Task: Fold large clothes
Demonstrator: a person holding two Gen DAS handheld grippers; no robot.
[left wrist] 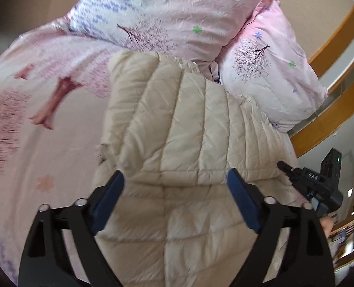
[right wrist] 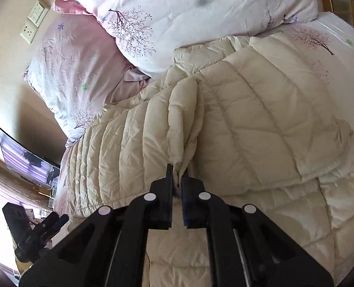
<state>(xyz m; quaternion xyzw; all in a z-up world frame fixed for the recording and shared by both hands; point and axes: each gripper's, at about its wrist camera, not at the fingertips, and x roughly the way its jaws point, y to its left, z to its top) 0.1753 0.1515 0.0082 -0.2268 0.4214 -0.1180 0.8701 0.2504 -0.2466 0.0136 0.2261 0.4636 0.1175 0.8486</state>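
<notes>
The right gripper (right wrist: 178, 174) is pinched tight on a raised fold of the jacket (right wrist: 248, 119), its two black fingers (right wrist: 168, 186) nearly together with a thin ridge of cream quilted cloth squeezed between them. From that pinch the fold rises away from the gripper as a tented crease, with quilted panels falling to each side of it.

The left gripper (left wrist: 175, 181) stands wide open over the jacket (left wrist: 177, 124), holding nothing. Its blue pads (left wrist: 109, 196) sit well apart, one to each side of a stitched seam, and the cloth shows plainly between them. Whether the pads touch the jacket cannot be told.

The jacket lies spread on the bed (left wrist: 33, 143), partly folded, one puffy layer lying over another. In the left wrist view the right gripper (left wrist: 294, 169) appears at the jacket's right edge, closed and dark, with a hand (left wrist: 327, 222) just visible behind it.

Beyond the jacket, at its far end, two pillows (right wrist: 177, 19) in pink and white with tree and flower prints are stacked against each other, the nearer one touching the jacket's far edge. The sheet under the jacket carries the same tree print.

Past the pillows, in the right wrist view, a wall switch (right wrist: 34, 22) is on the beige wall. To the jacket's left in that view a screen (right wrist: 26, 155) leans low by the wall, and the left gripper (right wrist: 52, 224) shows dark below it.
</notes>
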